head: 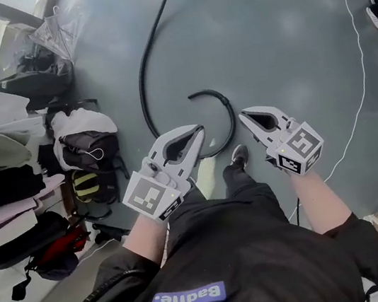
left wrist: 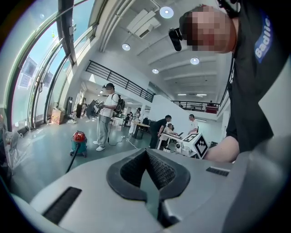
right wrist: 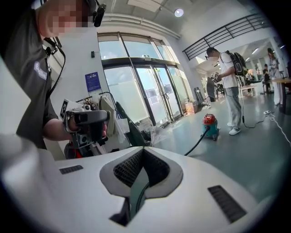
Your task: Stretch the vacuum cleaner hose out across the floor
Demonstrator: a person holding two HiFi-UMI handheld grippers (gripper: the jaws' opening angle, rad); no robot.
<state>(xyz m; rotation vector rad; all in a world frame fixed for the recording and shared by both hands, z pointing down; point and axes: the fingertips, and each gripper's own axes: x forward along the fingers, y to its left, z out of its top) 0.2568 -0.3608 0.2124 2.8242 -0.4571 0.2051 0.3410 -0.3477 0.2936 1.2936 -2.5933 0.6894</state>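
Lying on the grey floor (head: 278,38), the black vacuum cleaner hose (head: 142,93) is running from the far edge of the head view towards the person. Near the feet it is bending right and curling back into an open hook, with the free end pointing left.

Both grippers are hanging over that hook, and neither is touching it. The left gripper (head: 199,132) is sitting over the near left part of the curl, so the hose is passing out of sight beneath it and showing again to its right. The right gripper (head: 244,114) is hovering just right of the hook's arc, its tip apart from the hose. The person's shoe (head: 239,156) is standing between the 2 grippers, just beside the near end of the curl.

In the left gripper view the left gripper (left wrist: 146,152) is showing its jaws pressed together at the tips, with nothing caught in them. In the right gripper view the right gripper (right wrist: 142,150) is showing its jaws closed and empty as well.

Far across the floor a red and teal vacuum cleaner (left wrist: 79,142) is standing, and the hose is leading away from it towards the near side. A person with a backpack (left wrist: 105,116) is standing just right of it.

A pile of clothes and bags (head: 29,180) is lying at the left, and a thin white cable (head: 357,47) is trailing along the right.
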